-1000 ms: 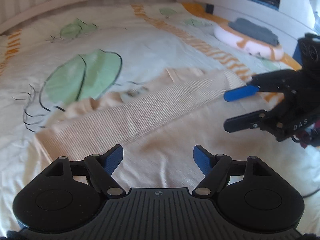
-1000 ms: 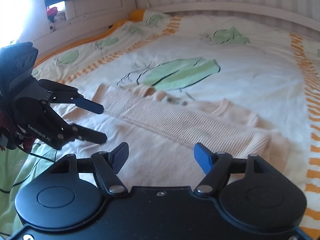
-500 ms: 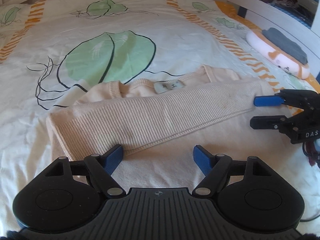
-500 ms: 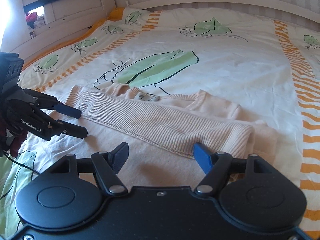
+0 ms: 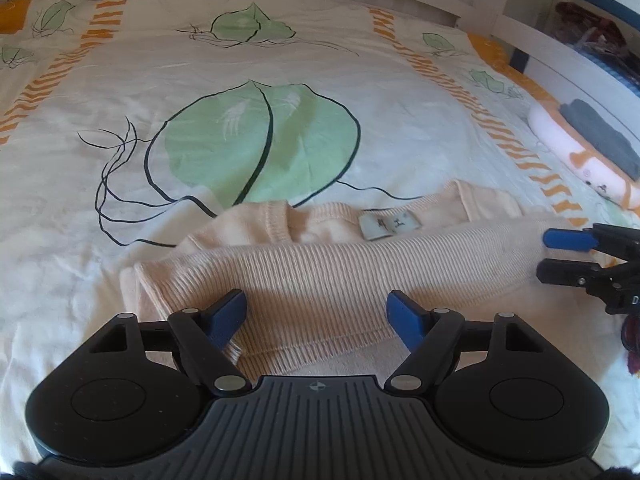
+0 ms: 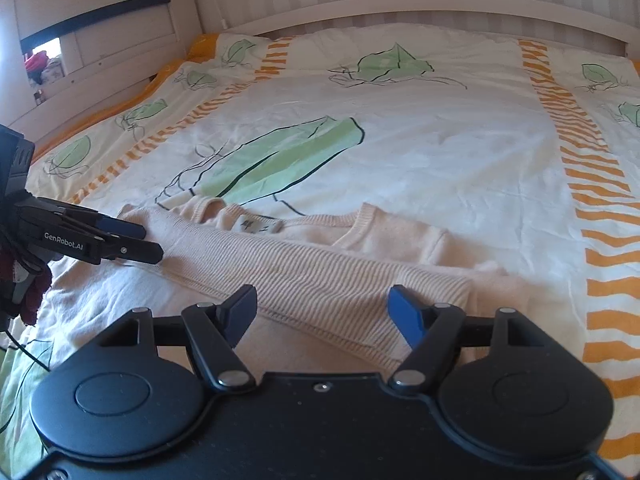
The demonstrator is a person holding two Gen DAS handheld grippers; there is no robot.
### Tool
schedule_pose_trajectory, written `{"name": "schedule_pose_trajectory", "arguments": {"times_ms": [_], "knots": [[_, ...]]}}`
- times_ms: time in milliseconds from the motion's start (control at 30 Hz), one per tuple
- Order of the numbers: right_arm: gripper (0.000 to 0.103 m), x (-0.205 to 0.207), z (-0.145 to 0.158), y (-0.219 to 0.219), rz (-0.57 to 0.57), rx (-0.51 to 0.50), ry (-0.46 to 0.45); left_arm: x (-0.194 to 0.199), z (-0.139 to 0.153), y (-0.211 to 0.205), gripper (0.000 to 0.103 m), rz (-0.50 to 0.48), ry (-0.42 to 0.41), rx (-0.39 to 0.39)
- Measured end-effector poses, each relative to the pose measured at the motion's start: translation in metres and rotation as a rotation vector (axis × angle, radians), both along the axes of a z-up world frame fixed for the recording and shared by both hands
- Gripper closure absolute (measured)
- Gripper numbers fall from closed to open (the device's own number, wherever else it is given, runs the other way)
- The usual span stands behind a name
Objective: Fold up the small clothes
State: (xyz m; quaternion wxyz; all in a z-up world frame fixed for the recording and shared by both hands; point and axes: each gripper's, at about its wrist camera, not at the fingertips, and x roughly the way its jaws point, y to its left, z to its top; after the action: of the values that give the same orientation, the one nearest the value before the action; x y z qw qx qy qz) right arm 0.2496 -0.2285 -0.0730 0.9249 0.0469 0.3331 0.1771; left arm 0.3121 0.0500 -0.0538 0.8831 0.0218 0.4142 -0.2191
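While the bed (image 5: 304,64) spreads out under its leaf-printed sheet (image 6: 440,148), a cream sweater (image 5: 360,276) lies flat across the near part, its ribbed hem folded up toward the collar. Its neck label (image 5: 390,225) faces up. Both grippers hang open and hold nothing: the left gripper (image 5: 316,314) over the sweater's left end, the right gripper (image 6: 322,312) over its right end.
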Motion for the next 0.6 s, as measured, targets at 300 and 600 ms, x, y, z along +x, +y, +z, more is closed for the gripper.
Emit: {"name": "schedule_pose_trajectory", "arguments": {"times_ms": [300,600], "knots": [[0.027,0.014,-0.004,-0.006,-0.032,-0.006,0.001,0.009,-0.001,0.004,0.027,0.034,-0.005,-0.007],[0.027,-0.001,0.016,-0.011,-0.133,-0.030,-0.058,0.024,0.004,0.034,0.027,0.149,-0.011,-0.133]]}}
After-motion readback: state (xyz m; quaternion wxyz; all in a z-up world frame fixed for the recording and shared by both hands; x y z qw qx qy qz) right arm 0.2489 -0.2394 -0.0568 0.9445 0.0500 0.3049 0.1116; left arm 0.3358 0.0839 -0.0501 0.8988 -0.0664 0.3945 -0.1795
